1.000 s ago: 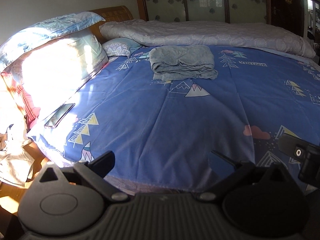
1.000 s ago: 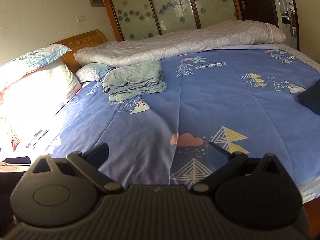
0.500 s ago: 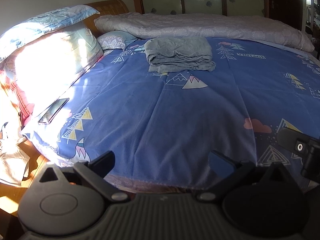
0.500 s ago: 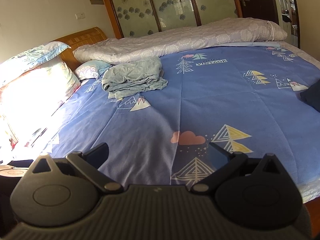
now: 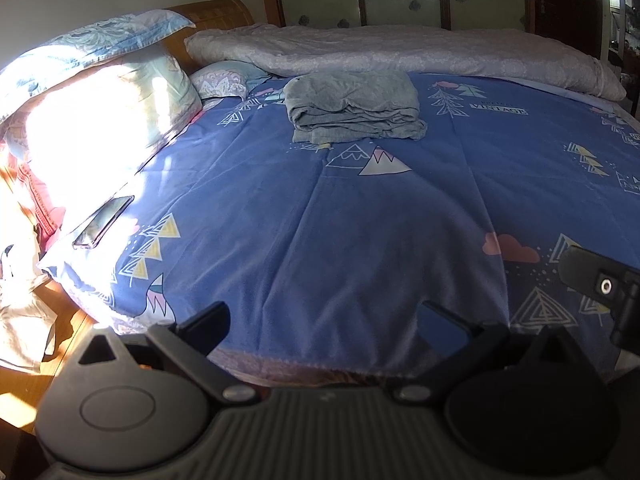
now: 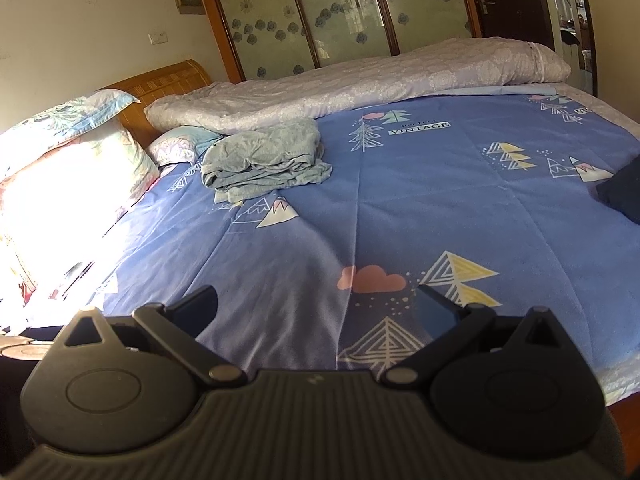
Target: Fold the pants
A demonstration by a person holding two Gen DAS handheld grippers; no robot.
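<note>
pants (image 5: 352, 108) lie folded (soft, rumpled grey cloth).

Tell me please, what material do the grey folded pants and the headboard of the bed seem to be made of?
The grey pants look like soft knit cotton or fleece with a matte finish: the folds are rounded and limp, without shine. The headboard looks like varnished wood, orange-brown with a slight gloss; its fine pattern could be woven, which I cannot confirm.

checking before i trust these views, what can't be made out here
- Grey pants: bundled, both views; legs and waistband hidden in own folds.
- Dark item: right wrist view, cut off by right edge.
- Pillows: left wrist view, glare washes out pattern.
- Phone: screen too small.
</note>
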